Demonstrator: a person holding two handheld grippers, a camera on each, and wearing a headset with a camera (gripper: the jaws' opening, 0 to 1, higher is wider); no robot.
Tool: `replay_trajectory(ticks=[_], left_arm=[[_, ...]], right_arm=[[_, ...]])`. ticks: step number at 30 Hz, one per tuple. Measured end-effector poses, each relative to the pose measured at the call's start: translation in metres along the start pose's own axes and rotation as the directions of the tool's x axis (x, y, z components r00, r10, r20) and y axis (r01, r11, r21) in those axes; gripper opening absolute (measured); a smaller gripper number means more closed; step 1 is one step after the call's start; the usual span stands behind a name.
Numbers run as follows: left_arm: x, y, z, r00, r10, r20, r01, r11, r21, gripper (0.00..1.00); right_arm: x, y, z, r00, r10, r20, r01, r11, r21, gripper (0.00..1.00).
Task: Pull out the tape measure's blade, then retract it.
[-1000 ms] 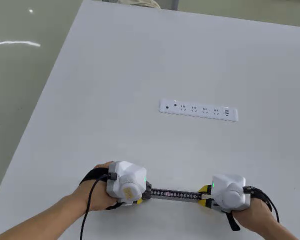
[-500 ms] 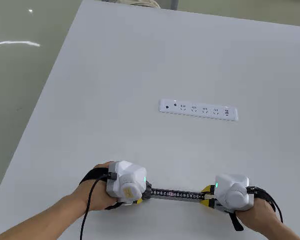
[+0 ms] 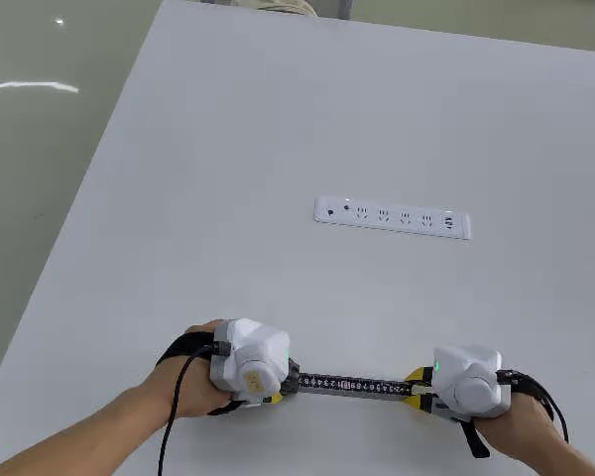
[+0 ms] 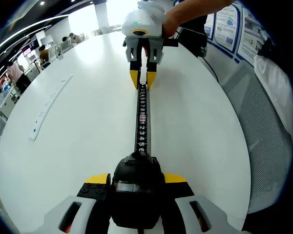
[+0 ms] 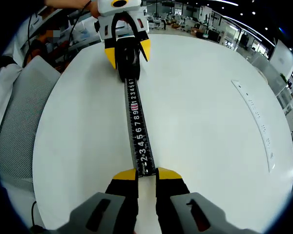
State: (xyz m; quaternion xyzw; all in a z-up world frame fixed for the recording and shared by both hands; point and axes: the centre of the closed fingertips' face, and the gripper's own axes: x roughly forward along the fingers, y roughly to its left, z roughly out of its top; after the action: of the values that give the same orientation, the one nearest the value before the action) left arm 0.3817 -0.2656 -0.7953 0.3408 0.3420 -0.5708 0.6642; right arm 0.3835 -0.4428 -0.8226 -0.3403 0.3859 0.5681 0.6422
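Left hand-held gripper [image 4: 136, 178] tight on case [image 4: 136, 192], right hand-held gripper [image 5: 146, 174] tight on blade [image 5: 138, 131] numbered 2-9.

Blade [image 3: 349, 385] between left gripper [image 3: 289, 382] and right gripper [image 3: 415, 390], power strip [image 3: 392, 217] beyond.

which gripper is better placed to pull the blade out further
Right, probably. The right gripper is shut on the blade at its tip, with bare table beyond it. The left gripper is shut on the case, so it better serves as anchor.
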Motion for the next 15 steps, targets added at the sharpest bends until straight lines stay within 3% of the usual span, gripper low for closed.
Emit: replay_trajectory(ticks=[15], left_arm=[[0.001, 0.001, 0.0, 1.0, 0.001, 0.002, -0.001, 1.0, -0.002, 0.36]], right_arm=[[-0.007, -0.004, -0.014, 0.9998, -0.009, -0.015, 0.01, 1.0, 0.009, 0.11]])
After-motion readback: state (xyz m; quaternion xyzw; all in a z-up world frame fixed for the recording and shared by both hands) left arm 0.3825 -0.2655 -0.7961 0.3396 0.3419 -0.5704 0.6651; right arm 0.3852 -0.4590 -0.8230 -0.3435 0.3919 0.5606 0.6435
